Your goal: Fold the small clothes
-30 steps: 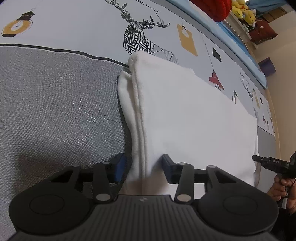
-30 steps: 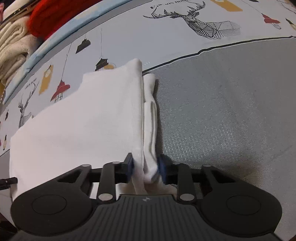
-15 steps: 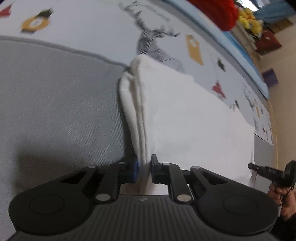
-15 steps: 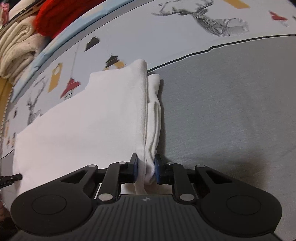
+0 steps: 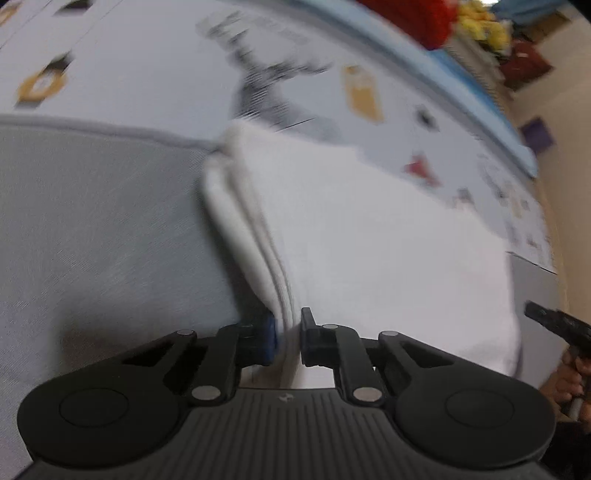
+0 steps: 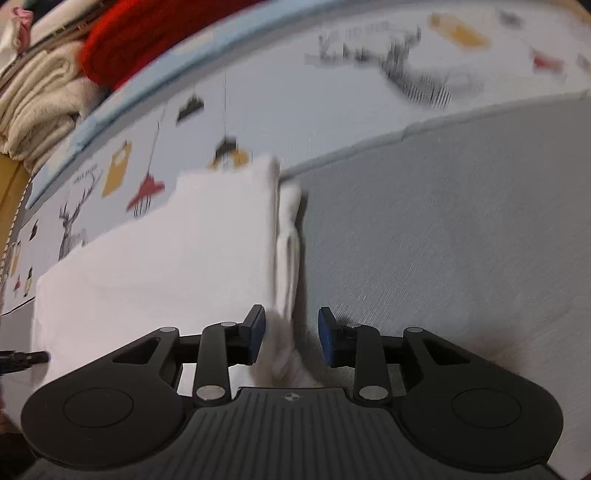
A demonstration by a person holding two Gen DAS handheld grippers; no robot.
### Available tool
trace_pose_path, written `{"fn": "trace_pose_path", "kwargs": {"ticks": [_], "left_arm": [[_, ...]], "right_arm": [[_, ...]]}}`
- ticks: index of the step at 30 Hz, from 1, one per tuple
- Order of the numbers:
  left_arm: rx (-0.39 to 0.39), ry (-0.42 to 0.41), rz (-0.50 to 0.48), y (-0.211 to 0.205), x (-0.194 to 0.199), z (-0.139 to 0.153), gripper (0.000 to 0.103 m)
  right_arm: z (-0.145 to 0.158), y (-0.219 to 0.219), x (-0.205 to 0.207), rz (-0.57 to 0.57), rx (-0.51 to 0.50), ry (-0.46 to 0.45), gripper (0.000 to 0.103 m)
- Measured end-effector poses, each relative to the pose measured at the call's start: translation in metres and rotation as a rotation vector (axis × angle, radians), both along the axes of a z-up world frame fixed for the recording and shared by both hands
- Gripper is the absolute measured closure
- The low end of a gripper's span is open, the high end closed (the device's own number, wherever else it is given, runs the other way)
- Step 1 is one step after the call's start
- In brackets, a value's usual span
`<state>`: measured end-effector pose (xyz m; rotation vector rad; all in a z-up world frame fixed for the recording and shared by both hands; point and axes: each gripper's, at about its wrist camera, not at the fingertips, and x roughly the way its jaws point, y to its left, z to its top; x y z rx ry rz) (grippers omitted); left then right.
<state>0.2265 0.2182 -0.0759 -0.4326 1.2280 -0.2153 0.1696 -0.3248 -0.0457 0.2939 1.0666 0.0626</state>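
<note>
**White garment being gathered at both ends for the next fold**

The white garment [image 5: 369, 251] is lying part-folded on the grey bed cover [image 5: 92, 229]. Its layered edge is being pinched by the left hand-held gripper [image 5: 288, 336], whose jaws have just been closing. The right hand-held gripper [image 6: 291, 339] is standing spread, its jaws just opened, cloth loose between them. Every layer ought to be re-caught there before lifting.

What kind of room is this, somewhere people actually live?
Most likely a bedroom at home. The white garment lies on a bed sheet printed with deer and lanterns, and folded cream blankets and a red one are piled along the far edge.
</note>
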Motion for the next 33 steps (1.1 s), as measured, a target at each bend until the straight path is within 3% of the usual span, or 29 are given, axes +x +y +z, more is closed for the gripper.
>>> {"fn": "trace_pose_path", "kwargs": {"ticks": [4, 8, 13, 15, 17, 20, 23, 26, 33], "left_arm": [[-0.091, -0.111, -0.063, -0.044, 0.001, 0.037, 0.090], [-0.251, -0.170, -0.129, -0.111, 0.013, 0.062, 0.090], [-0.428, -0.196, -0.175, -0.211, 0.024, 0.065, 0.089], [-0.485, -0.190, -0.177, -0.241, 0.026, 0.063, 0.078], [-0.533, -0.197, -0.218, -0.253, 0.025, 0.063, 0.077], [-0.456, -0.228, -0.224, -0.239, 0.023, 0.066, 0.077], [-0.371, -0.181, -0.184, -0.214, 0.021, 0.058, 0.077], [-0.282, -0.132, -0.222, -0.203, 0.014, 0.046, 0.077], [-0.191, -0.087, -0.344, -0.211, -0.014, 0.009, 0.077]], "right_arm": [[0.019, -0.009, -0.006, -0.022, 0.023, -0.108, 0.070], [0.028, -0.013, -0.010, -0.013, 0.055, -0.162, 0.070], [0.036, -0.015, -0.009, -0.014, 0.102, -0.181, 0.070], [0.037, -0.017, -0.008, -0.022, 0.125, -0.180, 0.070], [0.036, -0.018, -0.007, -0.031, 0.149, -0.171, 0.070], [0.032, -0.017, -0.004, -0.039, 0.176, -0.138, 0.069], [0.028, -0.014, 0.002, -0.046, 0.194, -0.123, 0.066], [0.021, -0.008, 0.007, -0.063, 0.191, -0.108, 0.058], [-0.001, 0.018, 0.033, -0.070, 0.138, -0.060, 0.057]]}}
